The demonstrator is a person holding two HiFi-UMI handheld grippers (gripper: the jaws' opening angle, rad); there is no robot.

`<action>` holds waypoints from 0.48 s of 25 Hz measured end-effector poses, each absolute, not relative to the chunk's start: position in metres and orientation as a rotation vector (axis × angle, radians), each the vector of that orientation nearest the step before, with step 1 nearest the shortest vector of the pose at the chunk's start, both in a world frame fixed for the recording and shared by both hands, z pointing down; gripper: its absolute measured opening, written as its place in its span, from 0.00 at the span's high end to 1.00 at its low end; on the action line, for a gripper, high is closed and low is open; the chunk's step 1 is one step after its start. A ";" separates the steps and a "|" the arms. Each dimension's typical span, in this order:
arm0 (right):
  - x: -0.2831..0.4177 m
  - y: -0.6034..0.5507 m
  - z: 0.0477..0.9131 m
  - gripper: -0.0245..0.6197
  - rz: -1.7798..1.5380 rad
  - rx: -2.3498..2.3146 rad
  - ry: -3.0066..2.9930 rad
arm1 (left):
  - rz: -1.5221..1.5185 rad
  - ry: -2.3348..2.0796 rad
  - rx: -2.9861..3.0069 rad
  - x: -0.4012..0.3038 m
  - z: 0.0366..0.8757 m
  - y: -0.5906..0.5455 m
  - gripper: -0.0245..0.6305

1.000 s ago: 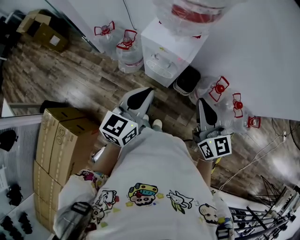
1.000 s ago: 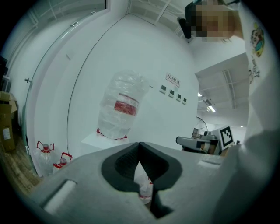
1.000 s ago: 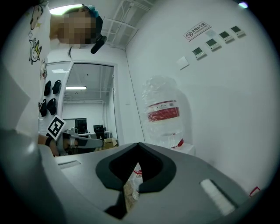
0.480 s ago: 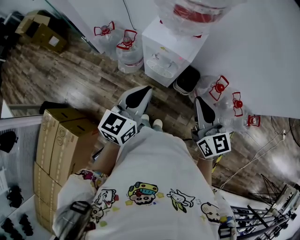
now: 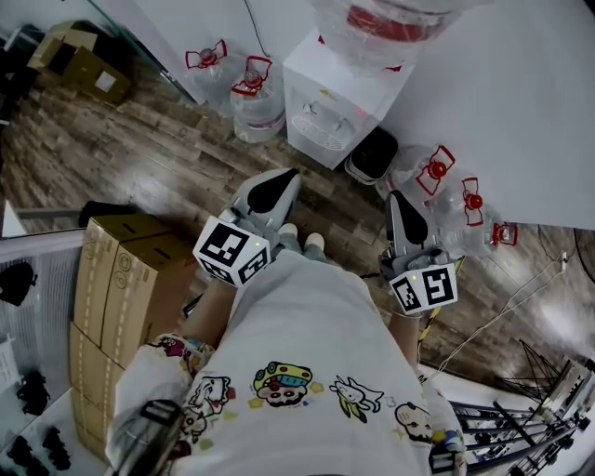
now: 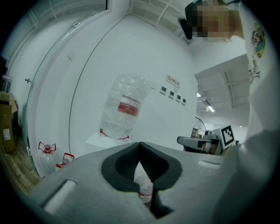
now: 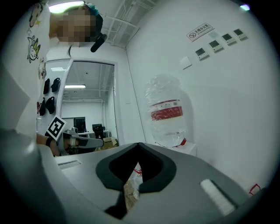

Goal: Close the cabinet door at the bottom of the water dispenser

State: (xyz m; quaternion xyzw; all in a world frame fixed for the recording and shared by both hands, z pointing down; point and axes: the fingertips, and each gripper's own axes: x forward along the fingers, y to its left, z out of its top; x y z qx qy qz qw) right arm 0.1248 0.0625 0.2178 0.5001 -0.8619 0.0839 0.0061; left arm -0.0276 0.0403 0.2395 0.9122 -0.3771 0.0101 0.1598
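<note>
The white water dispenser [image 5: 339,88] stands against the wall, with a clear bottle [image 5: 386,23] bearing a red label upside down on top. From this steep angle its bottom cabinet door is hidden. My left gripper [image 5: 286,177] is shut and empty, held level a short way in front of the dispenser. My right gripper [image 5: 399,198] is also shut and empty, off to the dispenser's right. In the left gripper view the shut jaws [image 6: 140,145] point toward the bottle [image 6: 124,107]. The right gripper [image 7: 139,145] likewise faces the bottle [image 7: 166,116].
Water bottles with red handles stand on the wood floor left of the dispenser [image 5: 255,93] and right of it [image 5: 433,173]. A black bin [image 5: 373,155] sits beside the dispenser. Stacked cardboard boxes [image 5: 116,279] are at my left. A cable [image 5: 502,321] trails at the right.
</note>
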 end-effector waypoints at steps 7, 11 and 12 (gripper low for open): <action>0.123 0.066 0.221 0.95 0.292 1.585 -2.683 | 0.035 -1.045 2.622 -0.027 0.243 0.042 0.96; 0.119 0.067 0.222 0.95 0.290 1.570 -2.685 | 0.038 -1.038 2.621 -0.030 0.246 0.042 0.96; 0.119 0.068 0.222 0.95 0.292 1.568 -2.685 | 0.045 -1.036 2.627 -0.031 0.246 0.042 0.96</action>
